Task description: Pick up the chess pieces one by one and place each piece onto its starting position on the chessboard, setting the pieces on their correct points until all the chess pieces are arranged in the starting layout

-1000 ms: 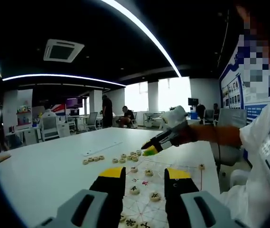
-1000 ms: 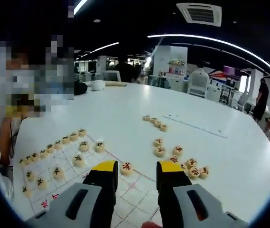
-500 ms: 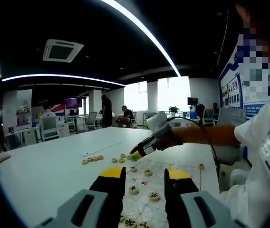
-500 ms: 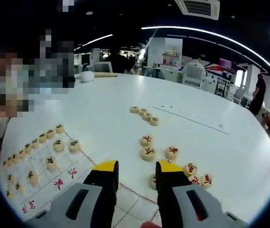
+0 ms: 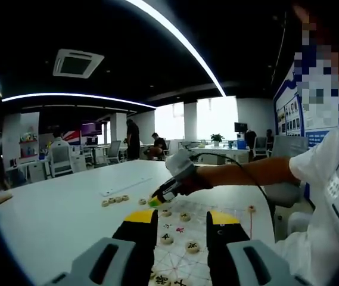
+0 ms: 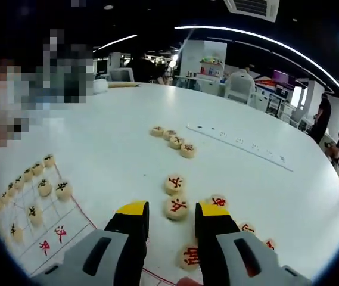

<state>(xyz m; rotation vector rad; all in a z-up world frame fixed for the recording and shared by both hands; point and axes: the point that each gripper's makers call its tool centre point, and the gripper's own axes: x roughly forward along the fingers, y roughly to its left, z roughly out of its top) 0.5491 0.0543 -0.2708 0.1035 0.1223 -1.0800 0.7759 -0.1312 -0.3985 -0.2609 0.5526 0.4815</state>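
In the right gripper view my right gripper (image 6: 173, 210) is open, low over the white table. A round wooden piece with a red character (image 6: 176, 207) lies between its yellow tips, and the jaws stand apart from it on both sides. More loose red pieces (image 6: 174, 183) lie just beyond and to the right. The chessboard (image 6: 50, 238) with a row of black pieces (image 6: 23, 179) is at the left. In the left gripper view my left gripper (image 5: 182, 221) hangs open above the chessboard (image 5: 178, 257), holding nothing. There the right gripper (image 5: 159, 198) reaches to the loose pieces past the board's far edge.
A short row of loose pieces (image 6: 172, 139) and a white power strip (image 6: 240, 147) lie farther out on the table. Chairs, desks and people stand at the room's far side. A person's sleeve (image 5: 330, 179) is at the right of the left gripper view.
My right gripper has moved off the board's edge toward the loose red pieces and come lower; one piece now lies between its tips. The left gripper has stayed put.
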